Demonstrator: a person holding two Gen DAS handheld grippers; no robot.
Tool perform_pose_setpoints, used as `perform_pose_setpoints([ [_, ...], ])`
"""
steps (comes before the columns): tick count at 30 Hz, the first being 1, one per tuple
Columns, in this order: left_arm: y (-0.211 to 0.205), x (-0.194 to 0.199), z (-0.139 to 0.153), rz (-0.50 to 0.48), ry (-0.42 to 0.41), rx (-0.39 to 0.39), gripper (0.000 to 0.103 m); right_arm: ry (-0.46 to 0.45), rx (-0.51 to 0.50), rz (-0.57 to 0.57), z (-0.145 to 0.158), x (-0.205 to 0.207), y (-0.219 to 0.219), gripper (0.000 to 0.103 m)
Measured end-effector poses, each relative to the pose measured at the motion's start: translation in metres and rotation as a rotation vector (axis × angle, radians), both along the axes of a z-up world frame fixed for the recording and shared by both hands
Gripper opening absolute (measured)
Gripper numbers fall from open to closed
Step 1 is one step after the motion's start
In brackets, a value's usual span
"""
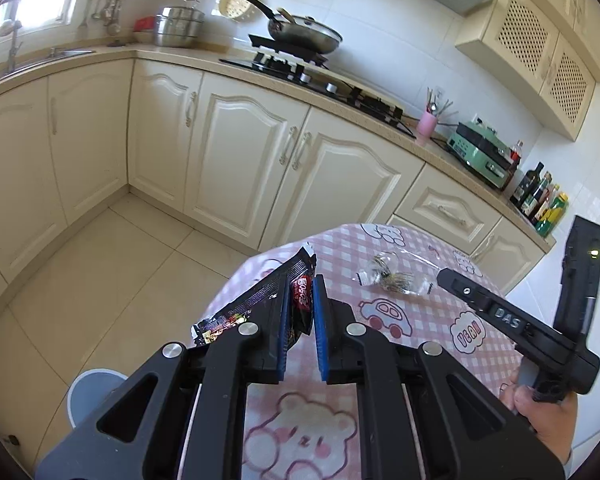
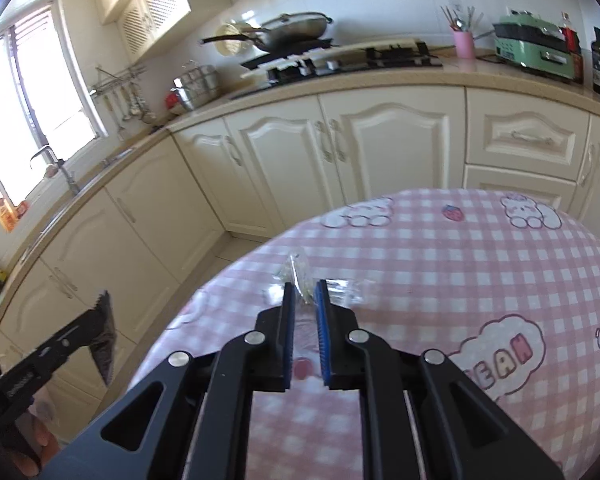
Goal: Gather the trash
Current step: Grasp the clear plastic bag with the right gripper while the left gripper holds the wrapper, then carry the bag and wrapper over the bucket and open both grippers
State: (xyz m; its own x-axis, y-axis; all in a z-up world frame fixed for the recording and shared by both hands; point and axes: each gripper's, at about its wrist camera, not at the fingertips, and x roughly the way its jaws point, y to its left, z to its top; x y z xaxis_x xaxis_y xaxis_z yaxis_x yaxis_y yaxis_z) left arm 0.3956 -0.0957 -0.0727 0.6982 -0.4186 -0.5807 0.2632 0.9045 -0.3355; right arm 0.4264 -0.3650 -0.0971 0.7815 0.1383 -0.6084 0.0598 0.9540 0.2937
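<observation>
Mid-collection, judging by the scene: both grippers had trash pinched, nothing binned yet. Nearest, the left gripper (image 1: 300, 300) had its jaws narrow, clamped on a black snack wrapper (image 1: 256, 300) w/ red print, held up over the near-left edge of the pink checked table (image 1: 420, 312). Below-left on the floor sat a grey round bin (image 1: 92, 396), prob. the drop spot. Farther right, the right gripper (image 2: 304, 300) had jaws nearly closed on a clear crinkled plastic wrapper (image 2: 300, 276), which seemed to be touching the tablecloth, though I couldn't tell for sure. Next move likely needs both lifted clear & carried left over the bin before release; thin film could slip.
</observation>
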Motion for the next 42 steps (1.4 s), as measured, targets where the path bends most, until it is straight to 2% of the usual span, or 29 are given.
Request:
perform_pose_setpoints([
  [10,0.071,-0.041,0.014,0.09,-0.024,-0.028,0.01,-0.082,0.004,0.181,0.043,-0.037,0.095,0.009],
  [17,0.131,-0.071,0.007,0.183,-0.009,-0.033,0.01,-0.082,0.013,0.32,0.044,-0.054,0.178,0.007],
  [26,0.197,-0.087,-0.022,0.291,0.051,-0.038,0.01,-0.022,0.008,0.466,0.017,-0.055,0.274,0.007],
  [32,0.229,-0.078,-0.054,0.341,0.114,-0.053,0.01,0.067,0.014,0.534,-0.024,-0.038,0.326,0.007],
  [42,0.263,-0.049,-0.111,0.383,0.221,-0.065,0.01,0.204,0.043,0.573,-0.092,0.005,0.376,0.01],
])
